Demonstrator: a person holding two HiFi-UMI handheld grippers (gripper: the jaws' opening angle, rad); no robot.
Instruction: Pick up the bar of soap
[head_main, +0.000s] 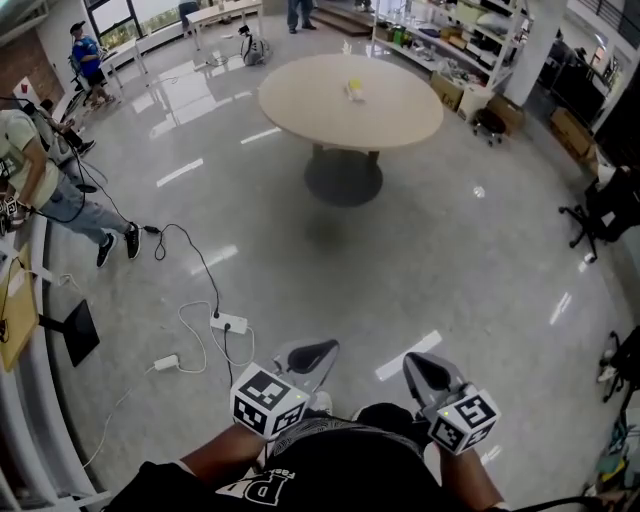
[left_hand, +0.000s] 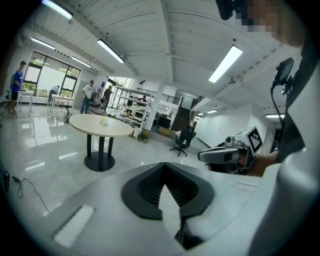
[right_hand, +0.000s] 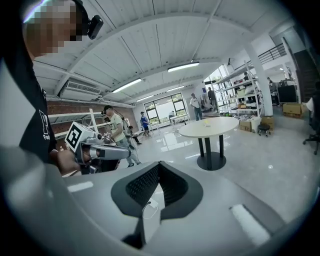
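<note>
Bar of soap (head_main: 354, 90) seen as small yellowish thing near middle of round tabletop (head_main: 300, 105), far ahead across glossy floor (head_main: 450, 250). Left tool (head_main: 312, 353) and right tool (head_main: 427, 371) held low, side by side, close to body, well apart from tabletop. Jaws of both seen closed together, nothing gripped between.

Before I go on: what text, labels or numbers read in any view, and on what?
No text reads in full.
Black shirt: white print, upside down, cut by the frame edge, unreadable.
Cubes on left gripper and right gripper: square marker patterns, no words.
Yellow item on round table: too small to read.
</note>
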